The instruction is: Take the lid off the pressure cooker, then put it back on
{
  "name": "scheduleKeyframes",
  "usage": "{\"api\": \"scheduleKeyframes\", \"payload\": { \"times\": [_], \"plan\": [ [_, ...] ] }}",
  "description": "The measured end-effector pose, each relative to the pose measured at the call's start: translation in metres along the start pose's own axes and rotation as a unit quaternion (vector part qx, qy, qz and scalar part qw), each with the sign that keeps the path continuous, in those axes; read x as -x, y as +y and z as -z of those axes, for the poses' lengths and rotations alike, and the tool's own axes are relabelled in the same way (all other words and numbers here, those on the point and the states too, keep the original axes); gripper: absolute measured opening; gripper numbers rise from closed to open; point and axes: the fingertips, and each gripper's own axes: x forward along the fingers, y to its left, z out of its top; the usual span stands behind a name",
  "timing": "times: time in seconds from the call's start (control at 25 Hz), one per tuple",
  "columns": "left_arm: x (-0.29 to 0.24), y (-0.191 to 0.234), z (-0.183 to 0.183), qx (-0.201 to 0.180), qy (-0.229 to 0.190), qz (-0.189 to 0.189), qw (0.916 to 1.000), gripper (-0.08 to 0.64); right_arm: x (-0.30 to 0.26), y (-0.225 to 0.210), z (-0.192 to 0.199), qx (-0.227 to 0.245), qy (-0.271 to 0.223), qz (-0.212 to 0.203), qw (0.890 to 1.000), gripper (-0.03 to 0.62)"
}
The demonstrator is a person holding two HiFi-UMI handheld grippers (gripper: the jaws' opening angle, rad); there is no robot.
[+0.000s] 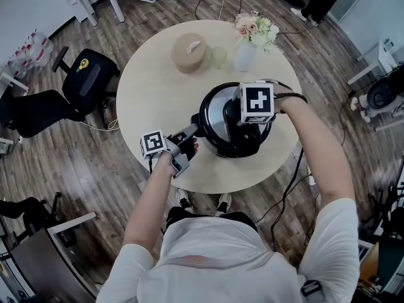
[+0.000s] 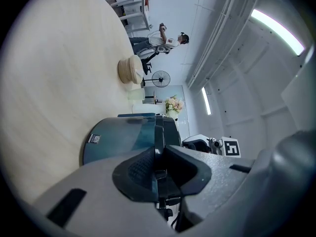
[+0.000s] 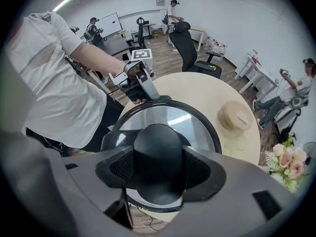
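The black pressure cooker (image 1: 221, 115) stands near the front of the round table (image 1: 151, 87), its silvery black-rimmed lid (image 3: 170, 120) sitting on the pot. My right gripper (image 1: 247, 128) points straight down over the lid. In the right gripper view its jaws (image 3: 158, 164) are shut on the black lid knob (image 3: 158, 147), both pads pressed to its sides. My left gripper (image 1: 187, 139) lies level at the cooker's left and is shut on the thin black side handle (image 2: 159, 147). Beyond that handle in the left gripper view is the dark blue pot body (image 2: 123, 137).
A round wooden box (image 1: 190, 51), a pale glass cup (image 1: 218, 57) and a vase of flowers (image 1: 249, 40) stand at the table's far side. A black office chair (image 1: 82, 84) is to the left. People stand in the background. A cable (image 1: 287, 194) hangs off the front right edge.
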Motion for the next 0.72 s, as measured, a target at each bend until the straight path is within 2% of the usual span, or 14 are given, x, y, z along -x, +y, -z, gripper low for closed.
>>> {"api": "scheduleKeyframes", "payload": {
  "times": [0.4, 0.72],
  "plan": [
    [-0.0006, 0.0007, 0.0017, -0.002, -0.005, -0.003, 1.0, 0.064, -0.0009, -0.001, 0.0001, -0.037, 0.01, 0.0, 0.999, 0.284],
    [-0.001, -0.0004, 0.0014, 0.0, -0.01, 0.004, 0.9999, 0.064, -0.0011, -0.0094, 0.0005, -0.15, -0.007, 0.019, 0.988, 0.284]
  ]
}}
